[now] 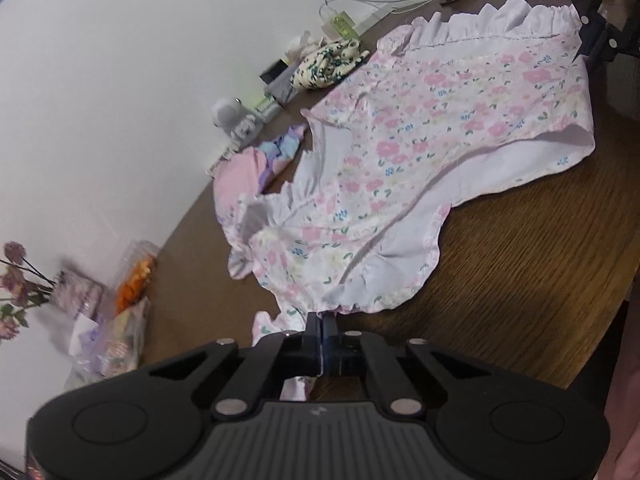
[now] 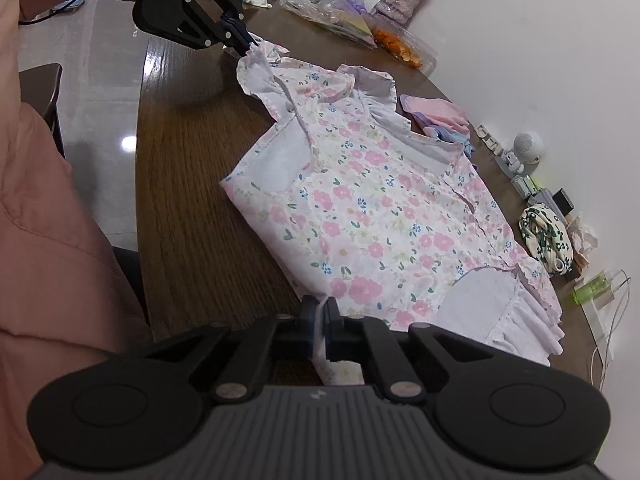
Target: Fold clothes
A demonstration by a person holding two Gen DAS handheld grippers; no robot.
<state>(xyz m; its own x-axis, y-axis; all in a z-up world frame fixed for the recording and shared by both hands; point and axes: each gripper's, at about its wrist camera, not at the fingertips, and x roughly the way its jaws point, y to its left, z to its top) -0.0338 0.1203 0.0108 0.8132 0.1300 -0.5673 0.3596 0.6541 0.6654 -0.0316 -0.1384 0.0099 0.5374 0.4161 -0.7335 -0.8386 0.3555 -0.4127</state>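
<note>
A small pink floral dress [image 1: 420, 140] with white ruffles lies spread on the brown wooden table [image 1: 520, 272], with part of its white inner side turned up. My left gripper [image 1: 322, 320] is shut on the ruffled sleeve edge at the dress's near end. From the right wrist view, the same left gripper [image 2: 246, 42] pinches that ruffle at the far end of the dress [image 2: 380, 216]. My right gripper [image 2: 320, 306] is shut on the hem edge, with white cloth pinched between its fingers. The right gripper [image 1: 582, 54] also shows at the top right of the left wrist view.
A folded pink and pastel garment [image 2: 440, 114] lies beyond the dress. Along the wall stand a small white robot toy [image 2: 524, 150], a floral cloth bundle [image 2: 546, 236], chargers and cables [image 2: 596, 288], snack bags [image 2: 340, 16] and a vase of flowers [image 1: 16, 280]. A person's pink sleeve [image 2: 48, 216] fills the left.
</note>
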